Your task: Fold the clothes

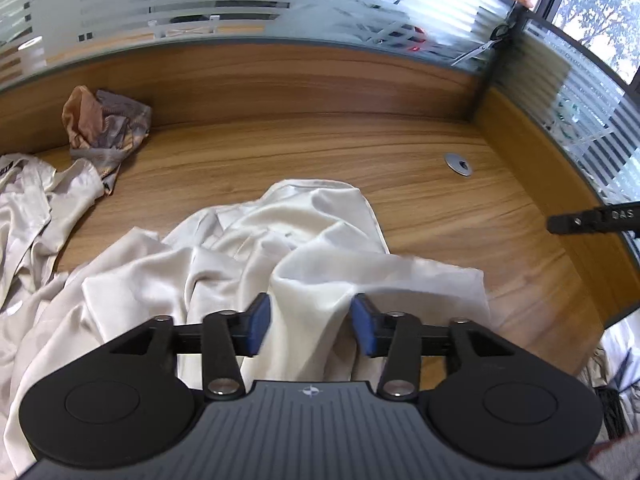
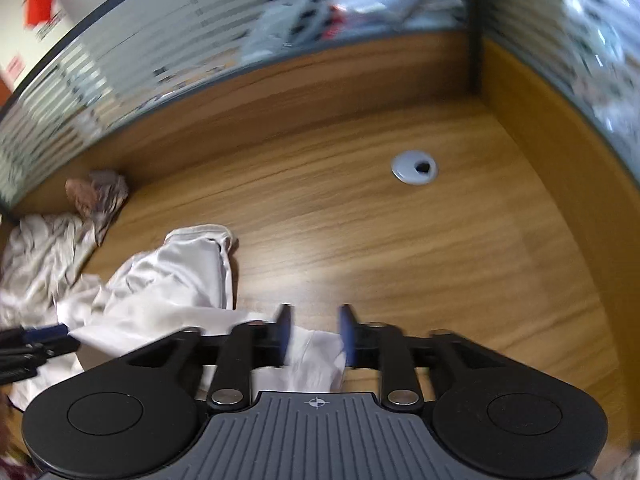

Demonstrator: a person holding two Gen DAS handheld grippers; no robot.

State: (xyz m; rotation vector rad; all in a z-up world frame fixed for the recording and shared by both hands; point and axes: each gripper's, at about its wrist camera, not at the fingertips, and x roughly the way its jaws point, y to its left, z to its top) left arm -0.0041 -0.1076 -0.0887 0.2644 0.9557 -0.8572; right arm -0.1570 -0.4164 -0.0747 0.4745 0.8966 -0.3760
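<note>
1. We work on a wooden desk (image 1: 400, 152) with frosted glass partitions (image 1: 200, 0) behind it.
2. Our left gripper (image 1: 311, 322) has its blue pads spread, with a ridge of the cream satin garment (image 1: 248, 248) between them but not pinched.
3. Our right gripper (image 2: 314, 332) is also parted, over a loose corner of the same cloth.
4. The garment lies crumpled in the near left part of the desk, shiny and full of soft folds.
5. We think the slippery fabric may slide and bunch again, because no pad holds it now.
6. Further away lie a second pale garment (image 1: 24, 200) and a brown-grey patterned bundle (image 1: 106, 124).
</note>
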